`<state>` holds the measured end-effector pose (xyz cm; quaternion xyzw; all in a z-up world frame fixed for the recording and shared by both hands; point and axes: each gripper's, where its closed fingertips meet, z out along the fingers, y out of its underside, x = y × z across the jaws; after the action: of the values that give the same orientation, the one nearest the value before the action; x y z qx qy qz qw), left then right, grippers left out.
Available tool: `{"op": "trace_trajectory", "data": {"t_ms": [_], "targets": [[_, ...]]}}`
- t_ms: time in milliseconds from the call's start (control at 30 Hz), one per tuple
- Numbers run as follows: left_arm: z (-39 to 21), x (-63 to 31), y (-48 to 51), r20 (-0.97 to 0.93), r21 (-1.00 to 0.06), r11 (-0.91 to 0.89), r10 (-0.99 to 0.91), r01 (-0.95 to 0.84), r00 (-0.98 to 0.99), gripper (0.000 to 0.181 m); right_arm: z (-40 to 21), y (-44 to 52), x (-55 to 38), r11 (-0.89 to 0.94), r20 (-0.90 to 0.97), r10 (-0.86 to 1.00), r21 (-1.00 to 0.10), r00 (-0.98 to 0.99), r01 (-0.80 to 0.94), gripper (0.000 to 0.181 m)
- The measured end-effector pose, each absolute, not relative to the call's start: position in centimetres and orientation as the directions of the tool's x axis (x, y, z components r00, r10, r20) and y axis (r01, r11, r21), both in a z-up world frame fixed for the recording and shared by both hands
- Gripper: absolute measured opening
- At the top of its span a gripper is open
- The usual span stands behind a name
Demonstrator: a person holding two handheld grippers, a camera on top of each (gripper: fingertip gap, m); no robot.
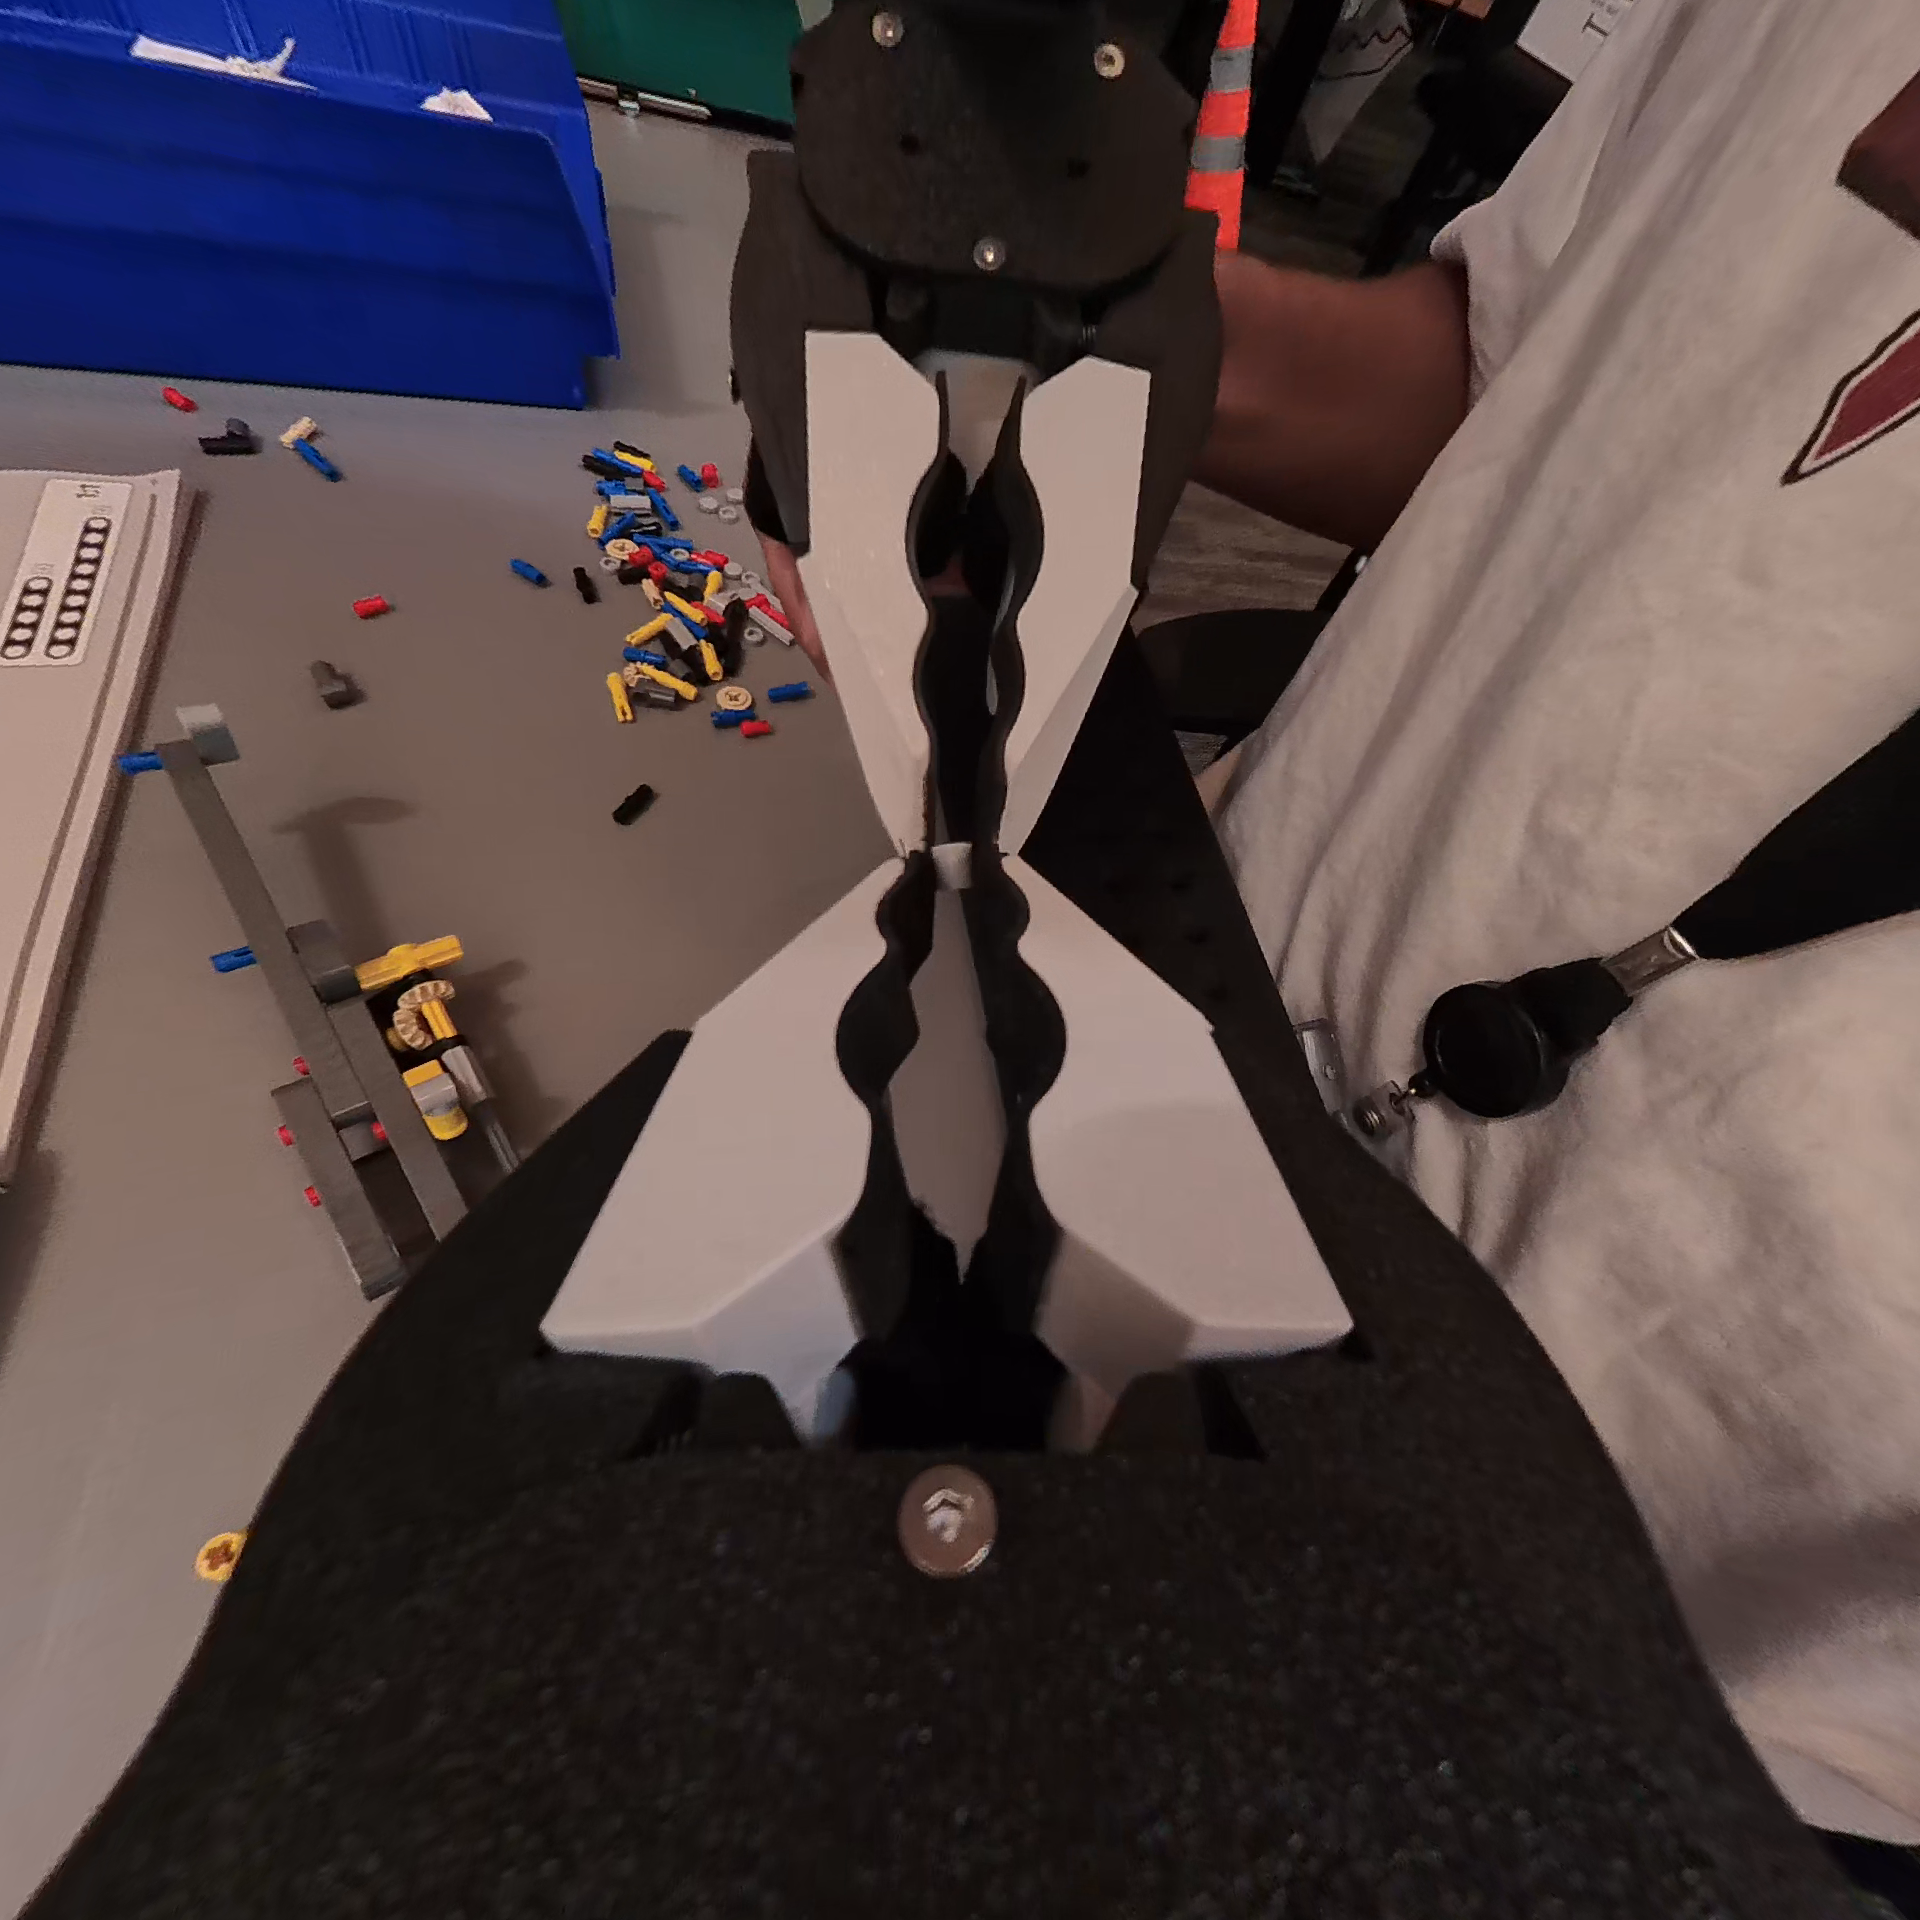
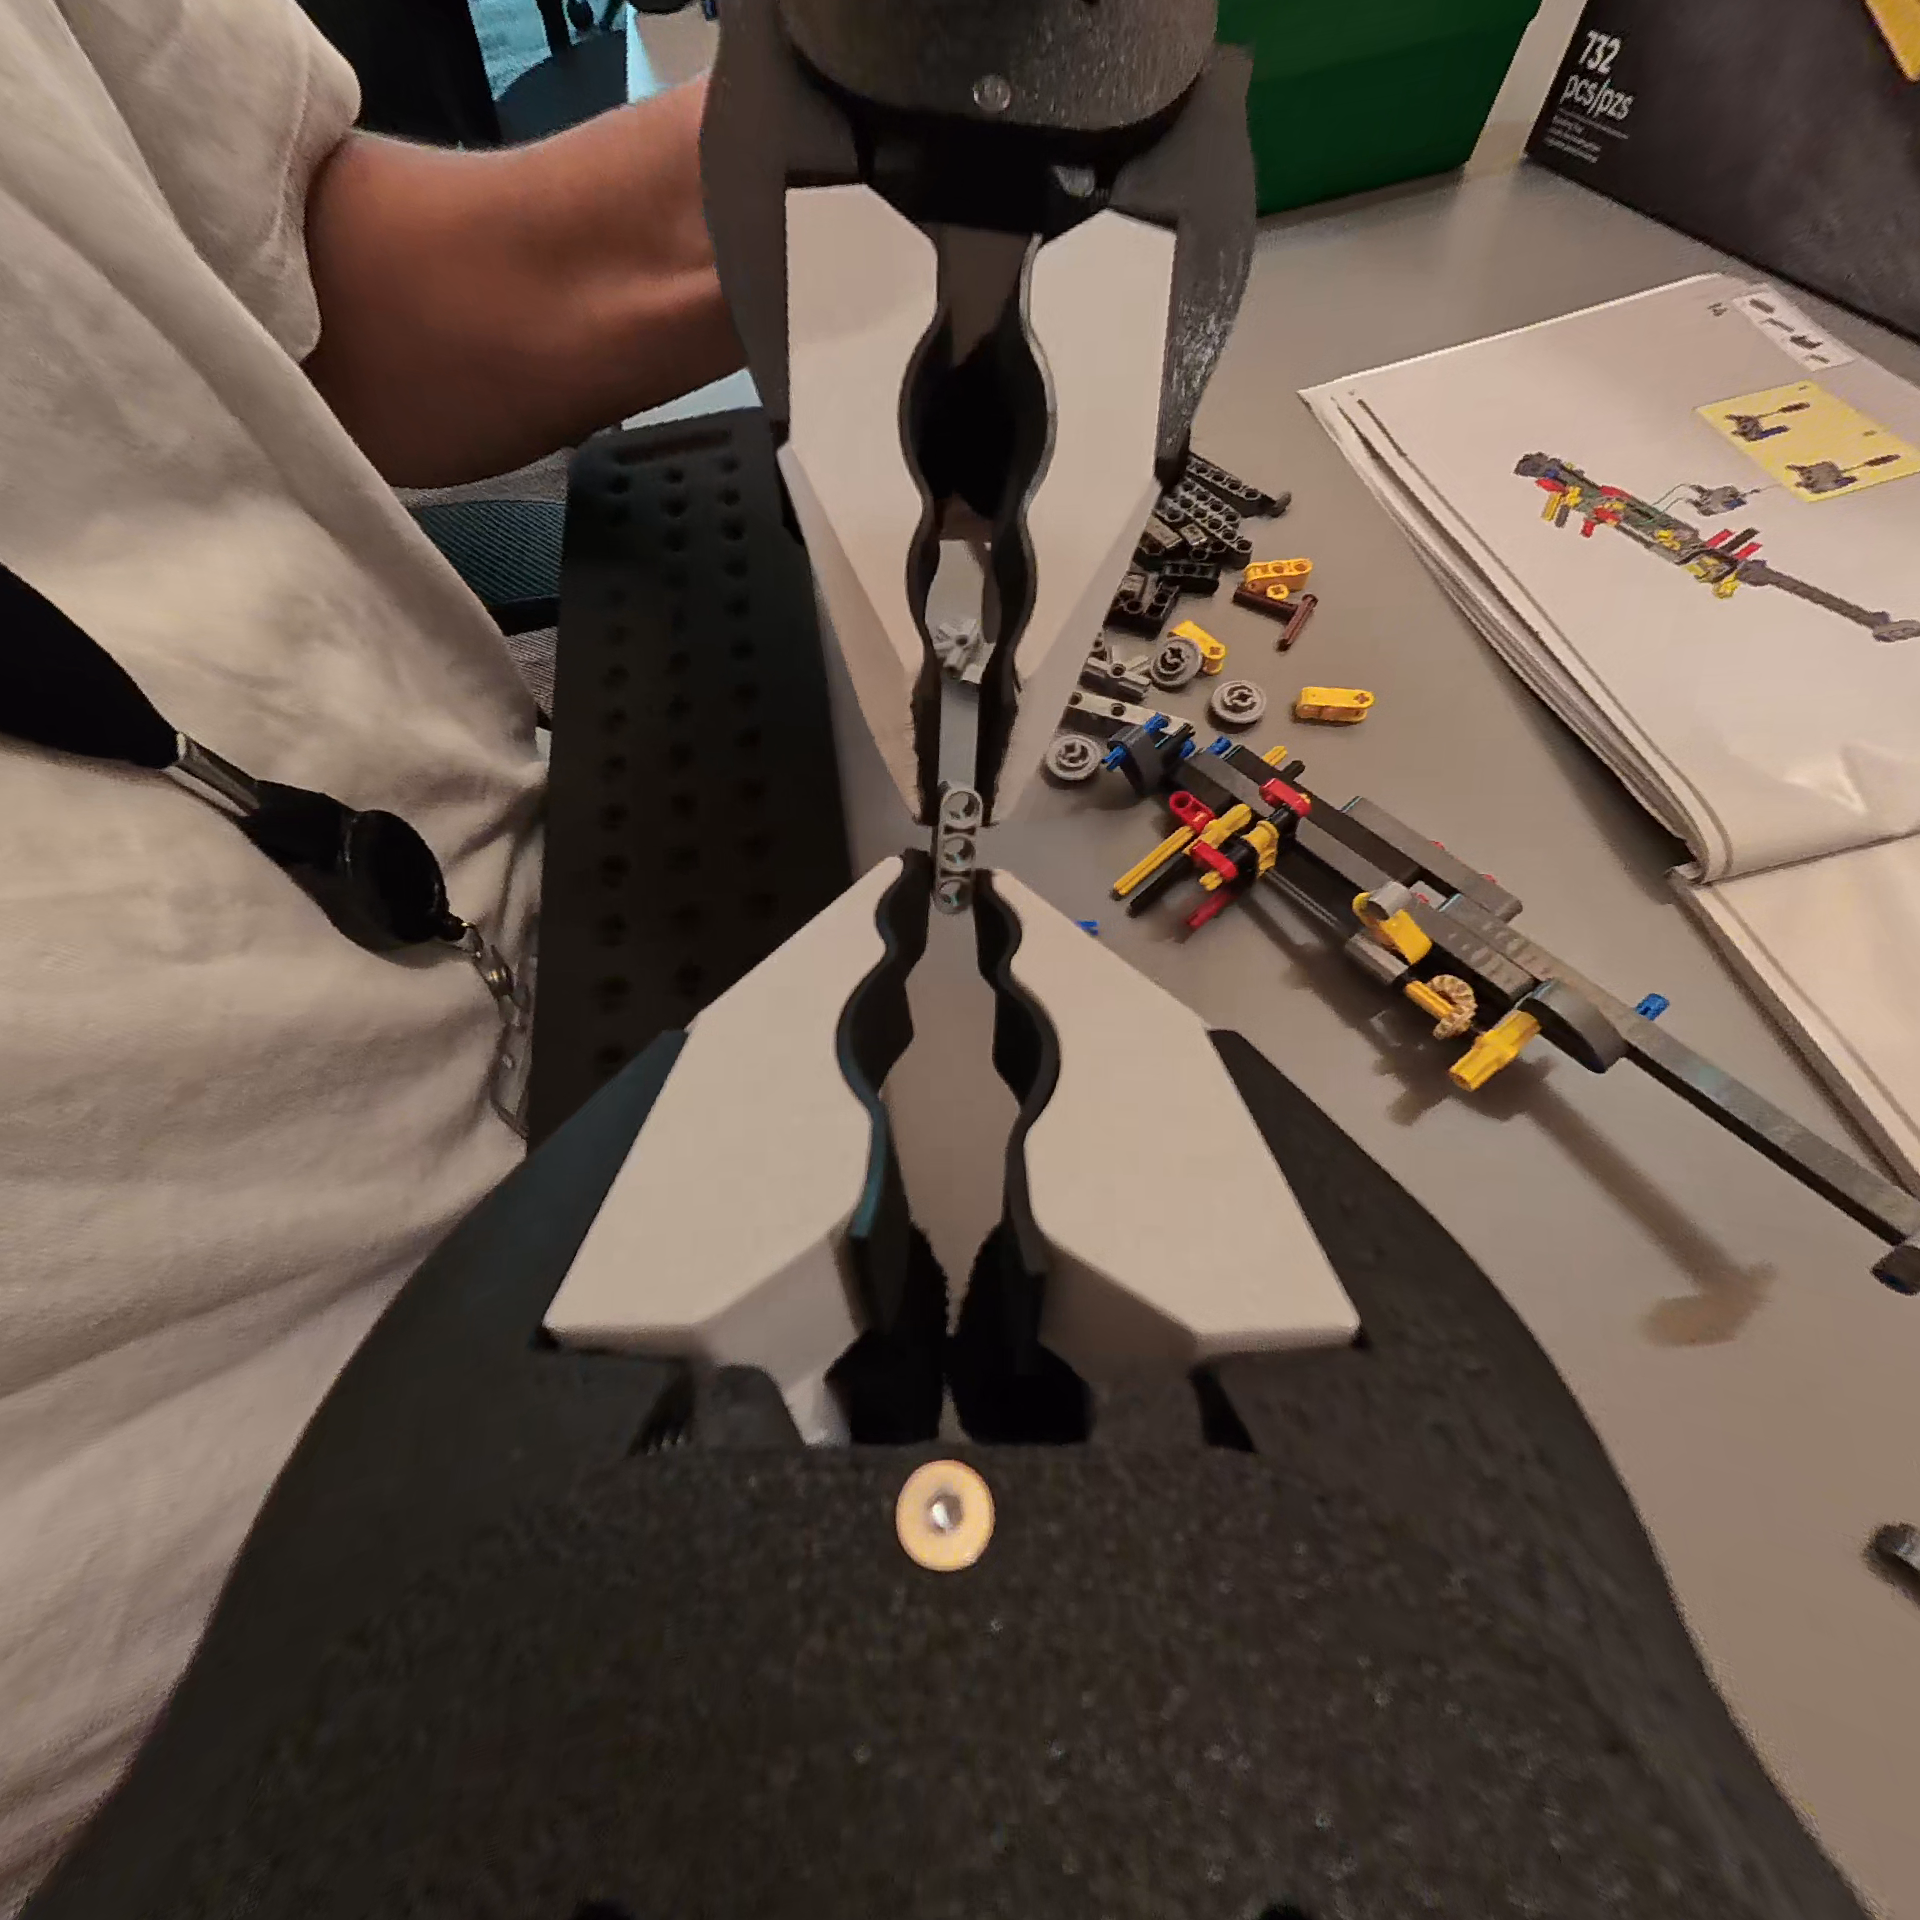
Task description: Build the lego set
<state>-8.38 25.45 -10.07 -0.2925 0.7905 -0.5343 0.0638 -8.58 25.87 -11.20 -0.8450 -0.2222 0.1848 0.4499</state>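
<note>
My two grippers meet tip to tip in the air above the table edge. In the right wrist view a thin grey Lego beam [image 2: 957,842] with round holes spans both sets of tips. My right gripper [image 2: 951,878] is shut on its near end. My left gripper [image 2: 961,805] comes in from above, shut on the beam's far part, with a small grey gear-like piece [image 2: 958,646] between its fingers. In the left wrist view my left gripper [image 1: 951,868] pinches a small light grey end [image 1: 952,869], and my right gripper [image 1: 961,831] points down onto it.
A long, partly built grey assembly [image 1: 332,1039] [image 2: 1455,935] with yellow, red and blue parts lies on the grey table. There are piles of loose pieces [image 1: 675,603] [image 2: 1195,582], an open instruction booklet [image 2: 1662,623], blue bins [image 1: 291,208], a black perforated chair back [image 2: 675,727] and a person in a white shirt [image 1: 1558,727]. Both grippers' tips are close together, under 4 cm apart.
</note>
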Motion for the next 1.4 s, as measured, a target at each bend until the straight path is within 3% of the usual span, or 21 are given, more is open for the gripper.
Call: {"op": "trace_trajectory", "data": {"t_ms": [267,300,467,633,800,900,1000,1167,1400], "targets": [[-10.8,-8.0,25.7,0.252,-0.855,0.25,-0.563,-0.453,-0.787,0.011,-11.9,25.6,-7.6,-0.479,-0.049,0.525,-0.842,0.85,0.248,0.007],[-11.4,-7.9,26.2,0.264,-0.837,0.254,-0.589,-0.485,-0.763,0.019,-12.2,25.3,-7.2,-0.491,-0.046,0.51,-0.835,0.859,0.247,0.007],[-17.1,-8.5,28.0,0.178,-0.64,0.449,-0.703,-0.624,-0.689,0.017,-13.6,24.3,-5.6,-0.498,-0.115,0.42,-0.859,0.9,0.122,0.006],[-18.5,-7.7,27.9,0.183,-0.561,0.49,-0.712,-0.667,-0.678,0.01,-13.6,24.6,-5.6,-0.414,-0.241,0.378,-0.908,0.894,-0.069,0.006],[-19.6,-8.0,28.0,0.208,-0.476,0.541,-0.696,-0.693,-0.687,0.013,-12.4,24.2,-4.7,-0.359,-0.253,0.359,-0.926,0.898,-0.118,0.006],[-20.1,-8.0,28.1,0.151,-0.43,0.596,-0.693,-0.678,-0.705,0.018,-12.4,23.8,-4.5,-0.356,-0.263,0.354,-0.925,0.898,-0.131,0.006],[-20.2,-7.8,28.8,-0.023,-0.382,0.671,-0.695,-0.636,-0.719,0.024,-12.2,23.7,-4.2,-0.344,-0.257,0.341,-0.929,0.904,-0.134,0.006],[-20.1,-8.8,28.4,-0.09,-0.381,0.665,-0.718,-0.643,-0.69,0.022,-11.7,23.8,-3.9,-0.313,-0.296,0.347,-0.931,0.89,-0.187,0.006],[-20.1,-8.5,28.4,0.085,-0.391,0.661,-0.667,-0.641,-0.74,0.021,-9.2,22.9,-3.6,-0.208,-0.401,0.464,-0.916,0.79,-0.342,0.006]]}}
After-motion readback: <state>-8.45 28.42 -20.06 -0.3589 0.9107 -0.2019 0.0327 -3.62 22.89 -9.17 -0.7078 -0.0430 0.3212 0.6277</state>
